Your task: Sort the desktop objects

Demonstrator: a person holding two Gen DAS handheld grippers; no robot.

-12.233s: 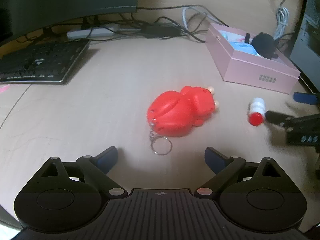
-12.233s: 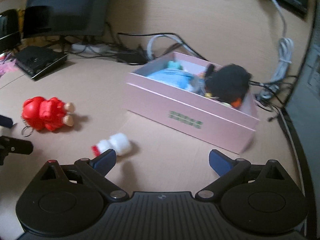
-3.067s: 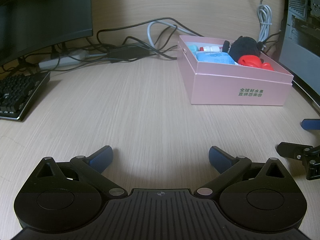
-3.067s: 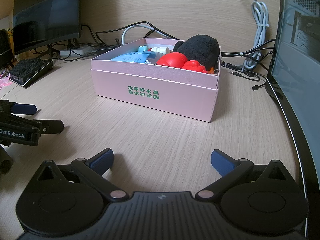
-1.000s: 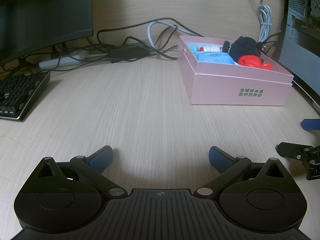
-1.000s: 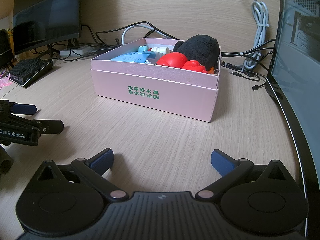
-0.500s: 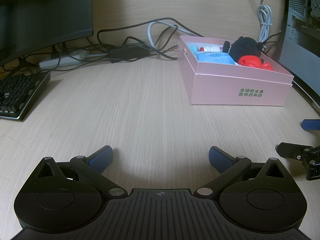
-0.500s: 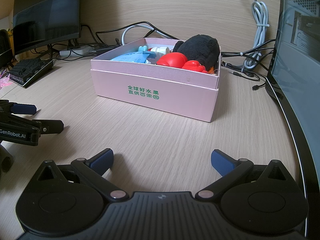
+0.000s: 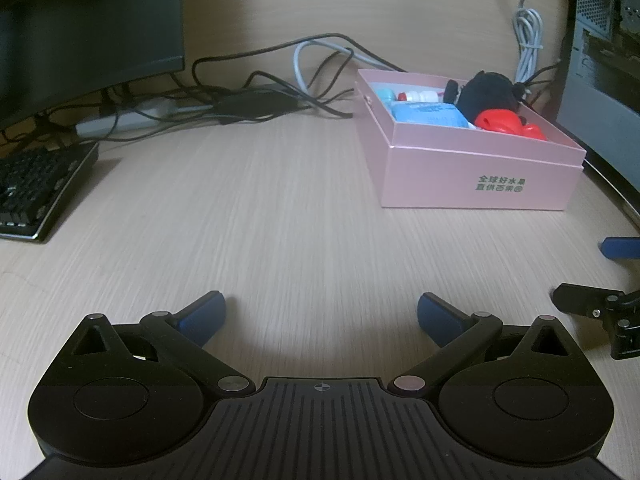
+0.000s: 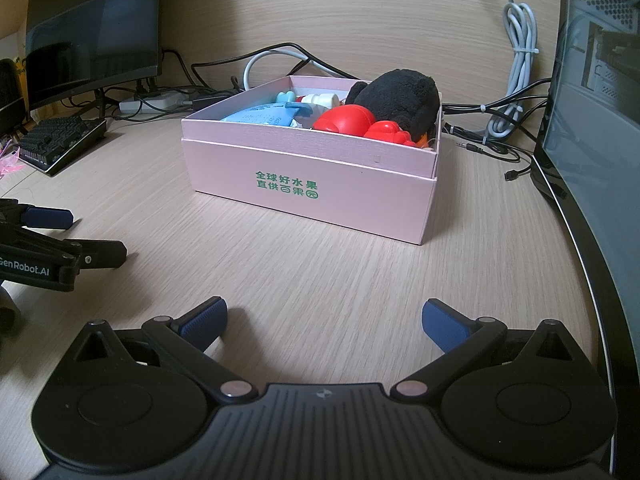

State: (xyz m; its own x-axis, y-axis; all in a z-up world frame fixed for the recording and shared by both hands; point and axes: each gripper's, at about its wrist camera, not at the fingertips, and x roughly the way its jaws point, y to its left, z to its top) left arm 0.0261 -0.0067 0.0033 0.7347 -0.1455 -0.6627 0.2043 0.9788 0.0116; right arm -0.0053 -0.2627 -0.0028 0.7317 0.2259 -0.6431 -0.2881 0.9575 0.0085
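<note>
A pink box [image 10: 308, 168] with green lettering stands on the wooden desk; it also shows in the left wrist view [image 9: 476, 176]. Inside lie a red toy [image 10: 352, 120], a black plush [image 10: 400, 98], a blue packet [image 10: 264, 115] and a small white bottle [image 10: 320, 99]. My left gripper [image 9: 320, 316] is open and empty, low over the desk, left of the box. My right gripper [image 10: 324, 320] is open and empty in front of the box. Each gripper's fingers show at the edge of the other's view.
A black keyboard [image 9: 36, 188] lies at the left, under a dark monitor [image 9: 88, 32]. A power strip and tangled cables [image 9: 248, 100] run along the back. A second monitor [image 10: 592, 128] and a computer case [image 9: 608, 32] stand at the right.
Over the last second nothing has visibly moved. Twelve seconds ago the red toy and the small bottle lay on the desk; now they lie in the box.
</note>
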